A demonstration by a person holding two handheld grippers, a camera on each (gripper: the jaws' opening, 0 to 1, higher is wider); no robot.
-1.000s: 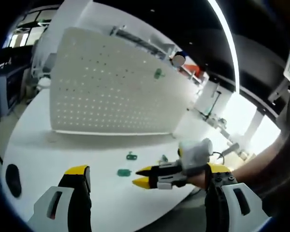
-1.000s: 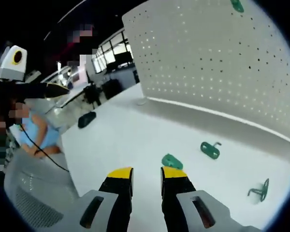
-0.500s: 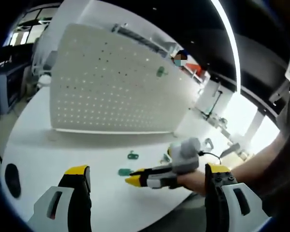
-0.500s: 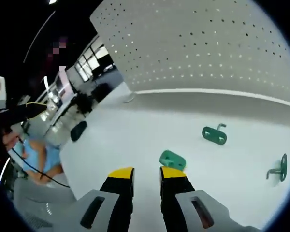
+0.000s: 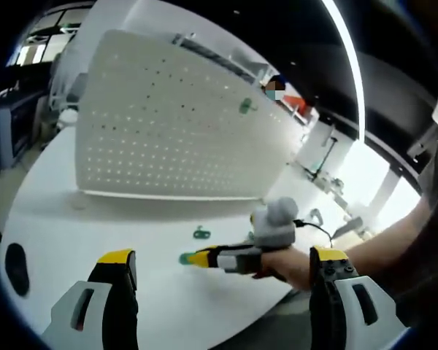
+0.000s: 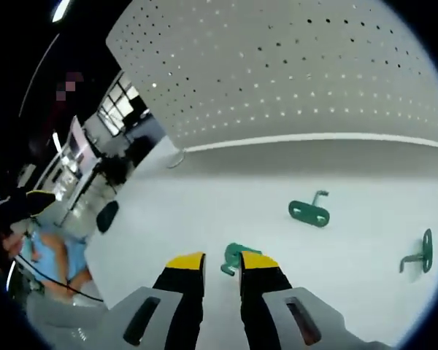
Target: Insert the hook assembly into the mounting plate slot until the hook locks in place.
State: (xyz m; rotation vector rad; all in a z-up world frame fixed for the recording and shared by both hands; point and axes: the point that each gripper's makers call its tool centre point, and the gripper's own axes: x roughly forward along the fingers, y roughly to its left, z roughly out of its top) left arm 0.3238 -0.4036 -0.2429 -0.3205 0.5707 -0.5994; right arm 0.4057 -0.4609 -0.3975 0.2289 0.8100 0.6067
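Observation:
A white perforated mounting plate (image 5: 175, 124) stands upright on the white table (image 5: 66, 226); one green hook (image 5: 247, 106) hangs high on it. In the left gripper view my left gripper (image 5: 223, 256) is wide open and holds nothing. The right gripper (image 5: 198, 257) reaches in from the right, its tip at a green hook (image 5: 185, 258) lying on the table. In the right gripper view that hook (image 6: 234, 257) lies partly between the narrowly parted tips of my right gripper (image 6: 221, 261), unclamped. The plate (image 6: 292, 73) rises behind.
Two more green hooks (image 6: 309, 211) (image 6: 417, 253) lie on the table to the right of the right gripper; one of them (image 5: 199, 234) sits near the plate's foot. A dark oval object (image 5: 16, 264) (image 6: 106, 216) rests near the table's edge. A person's hand (image 5: 288, 264) holds the right gripper.
The right gripper has moved forward and down across the table until the nearest green hook sits between its tips. Its jaw gap looks unchanged. The left gripper has stayed open and still.

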